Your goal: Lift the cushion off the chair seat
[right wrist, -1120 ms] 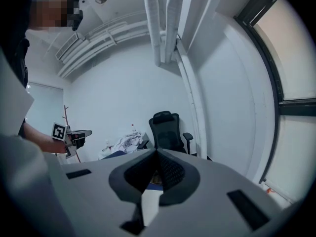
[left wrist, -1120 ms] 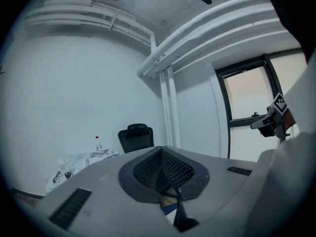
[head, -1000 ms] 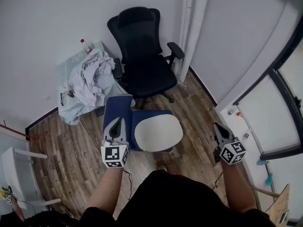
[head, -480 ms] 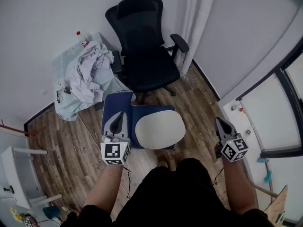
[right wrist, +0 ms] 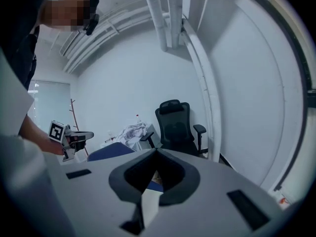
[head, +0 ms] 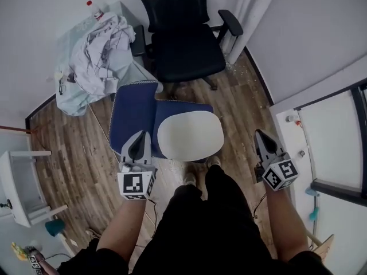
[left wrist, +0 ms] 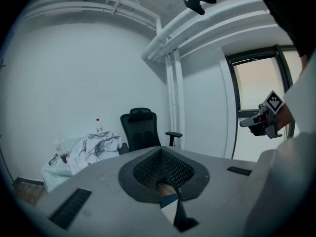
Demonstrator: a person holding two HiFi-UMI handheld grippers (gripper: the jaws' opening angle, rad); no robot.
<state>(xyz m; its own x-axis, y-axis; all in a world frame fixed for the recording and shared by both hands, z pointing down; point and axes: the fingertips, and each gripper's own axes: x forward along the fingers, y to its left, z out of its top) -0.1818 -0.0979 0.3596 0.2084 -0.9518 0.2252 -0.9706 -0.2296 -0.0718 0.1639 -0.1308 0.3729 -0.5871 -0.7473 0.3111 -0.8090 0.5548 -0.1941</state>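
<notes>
When the head view is taken first, a wood-plank floor [head: 74, 159] is seen filling most of the room, boxed in by plain white walls. The cushion [head: 190, 135], a pale oval, is parked dead centre on the seat of a blue chair [head: 132, 110], not lifted. The left gripper [head: 137, 137] is held at about 7 o'clock of the cushion, tip over the blue backrest, jaws pressed together on nothing. The right gripper [head: 261, 133] is kept at 3 o'clock of it, well apart, pinched closed and empty too. A black office chair [head: 186, 44] is found at 12 o'clock, a heap of clothes [head: 97, 53] on a covered table [head: 71, 99] at 10 o'clock, and a window [head: 335, 142] out at 3.

From the left gripper view, closed jaw tips are shown, with the office chair straight behind them at 12, the clothes and a bottle [left wrist: 98, 125] at 9 to 10, and the other gripper up at 2 by the window.

From the right gripper view, jaws are seen meeting at a point again, nothing caught; the blue backrest and the left gripper are spotted at 9, the office chair at 12.
</notes>
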